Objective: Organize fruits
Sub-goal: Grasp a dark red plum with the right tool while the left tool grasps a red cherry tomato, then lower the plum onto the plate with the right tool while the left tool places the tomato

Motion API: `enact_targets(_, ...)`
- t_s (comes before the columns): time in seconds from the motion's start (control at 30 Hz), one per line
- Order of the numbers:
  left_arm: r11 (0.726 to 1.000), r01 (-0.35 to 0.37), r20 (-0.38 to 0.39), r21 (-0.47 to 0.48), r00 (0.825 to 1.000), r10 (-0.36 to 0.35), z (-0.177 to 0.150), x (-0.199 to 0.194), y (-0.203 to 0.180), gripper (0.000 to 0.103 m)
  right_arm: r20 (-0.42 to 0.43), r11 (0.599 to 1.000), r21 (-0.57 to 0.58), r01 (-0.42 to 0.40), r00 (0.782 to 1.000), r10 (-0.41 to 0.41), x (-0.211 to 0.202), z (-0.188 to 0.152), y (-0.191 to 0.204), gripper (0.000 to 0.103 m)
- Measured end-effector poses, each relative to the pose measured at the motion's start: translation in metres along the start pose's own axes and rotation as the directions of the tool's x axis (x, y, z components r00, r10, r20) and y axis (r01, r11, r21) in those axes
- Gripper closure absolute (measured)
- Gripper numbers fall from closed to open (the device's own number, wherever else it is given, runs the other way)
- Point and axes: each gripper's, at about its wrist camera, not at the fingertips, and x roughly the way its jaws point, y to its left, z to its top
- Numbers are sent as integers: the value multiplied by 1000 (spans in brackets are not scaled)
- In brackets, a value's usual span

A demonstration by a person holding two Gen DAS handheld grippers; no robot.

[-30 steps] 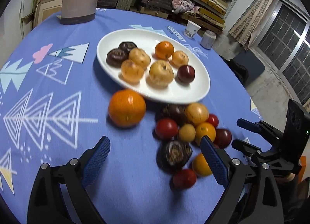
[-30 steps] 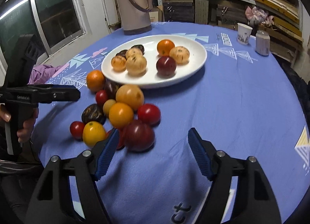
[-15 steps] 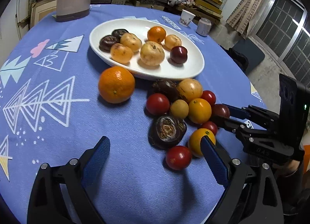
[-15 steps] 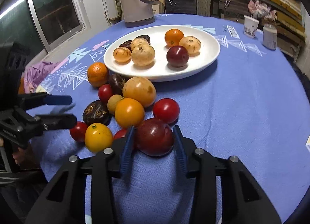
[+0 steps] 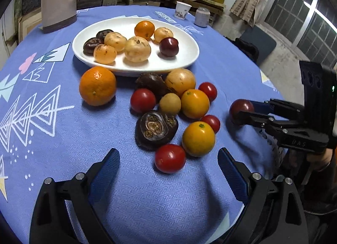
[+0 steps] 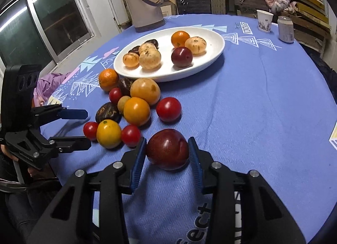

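With my right gripper (image 6: pixel 167 155) clamped on the dark plum (image 6: pixel 167 152) near the tabletop's near edge and my left gripper (image 5: pixel 168 167) spread empty, I risk the round fruit slipping out while crossing to the white plate (image 6: pixel 212 54).

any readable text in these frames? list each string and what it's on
"DAS": embossed on the black body of the right gripper, seen from the left wrist view.
"ect": large partial white letters printed on the blue tablecloth, at the bottom edge of the right wrist view, cut off by the gripper.
White print on the tablecloth near the paper cup: too blurred to read.
Cup and can markings: too small to read.
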Motion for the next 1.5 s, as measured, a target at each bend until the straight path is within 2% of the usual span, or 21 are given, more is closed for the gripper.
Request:
enact_targets(0.07,1000,-19,-11,3,1000,19,-2,4,0,9,-6,1000,0,7,1000,-7,2,-2,0,63)
enact_targets(0.37,998,-64,-2,-17,998,64,-4,3,11,35,-17,1000,-3,12,1000,-12,7,-4,3,61)
enact_targets(0.43,999,-37,0,-5,999,37,-5,1,10,54,-27,1000,-17,22,999,-23,9,-6,6,61)
enact_targets(0.47,1000,-14,-3,0,1000,14,-6,1,9,60,-32,999,-23,31,999,-31,11,-7,8,61)
enact_targets(0.5,1000,1,-11,10,1000,-1,-7,2,6,72,-34,999,-24,37,999,-38,12,-8,8,61)
enact_targets(0.6,999,-24,-1,40,1000,24,-10,3,-1,73,-41,999,-22,46,998,-47,15,-10,7,61)
enact_targets(0.87,998,-32,12,49,999,32,-10,2,-4,73,-20,998,-17,55,998,-56,14,-9,7,64)
enact_targets(1.1,997,-41,78,66,996,36,-8,-14,-5,73,17,999,-24,43,999,-43,-1,-4,7,64)
enact_targets(1.5,998,-53,135,-31,989,56,16,-39,23,73,108,999,-32,28,994,-25,-35,16,8,64)
